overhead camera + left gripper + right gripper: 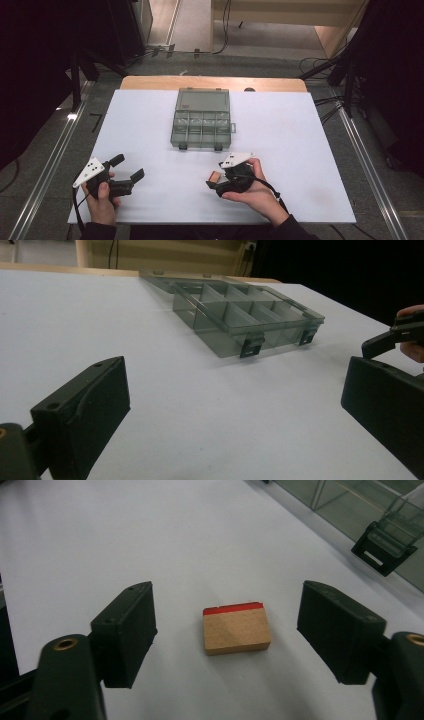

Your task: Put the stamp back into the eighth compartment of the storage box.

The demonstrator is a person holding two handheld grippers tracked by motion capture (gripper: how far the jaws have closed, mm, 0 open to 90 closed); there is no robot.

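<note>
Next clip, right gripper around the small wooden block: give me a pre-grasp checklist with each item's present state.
1. Wooden block lies between the jaws of the right gripper: ok.
2. Pads pressing on the block: not ok; a gap shows on both sides.
3. Block flat on the white table, red edge facing away from the camera: ok.
4. Nothing else between the jaws: ok.
5. Organizer box open, ready to receive: ok; whether its compartments hold anything: cannot tell.
6. Left gripper open, apart from the block and the box: ok.
</note>
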